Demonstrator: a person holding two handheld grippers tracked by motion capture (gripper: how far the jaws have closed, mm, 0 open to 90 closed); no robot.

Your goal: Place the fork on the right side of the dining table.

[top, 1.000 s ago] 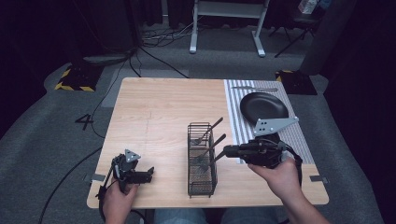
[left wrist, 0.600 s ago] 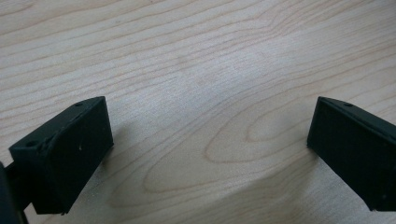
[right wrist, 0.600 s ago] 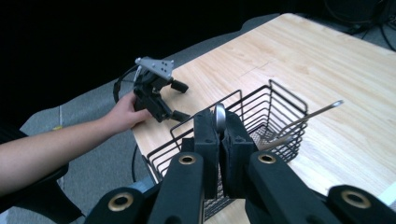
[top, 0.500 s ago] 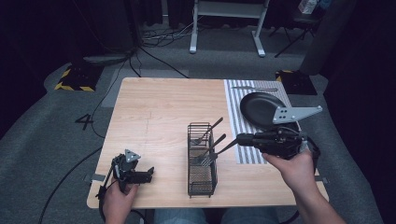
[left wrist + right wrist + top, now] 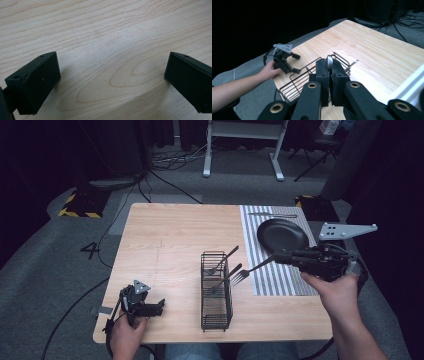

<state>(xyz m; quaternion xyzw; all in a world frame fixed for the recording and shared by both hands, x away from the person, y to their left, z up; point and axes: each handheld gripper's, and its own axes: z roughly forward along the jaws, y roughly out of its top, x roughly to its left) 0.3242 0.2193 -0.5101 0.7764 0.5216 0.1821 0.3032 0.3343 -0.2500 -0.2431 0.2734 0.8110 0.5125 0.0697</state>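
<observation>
fork held just right of the wire basket

at the near left corner of the table (image 5: pixel 165 235) the left gripper (image 5: pixel 159 308) rests with its jaws wide apart and nothing between them; near the middle stands the wire basket (image 5: pixel 216 290) with two forks inside; just right of it the right gripper (image 5: pixel 276 258) has its jaws clamped on the handle of a fork (image 5: pixel 246 271), tines toward the basket, over the striped mat (image 5: pixel 272 280), the black pan (image 5: pixel 282 235) beyond
</observation>
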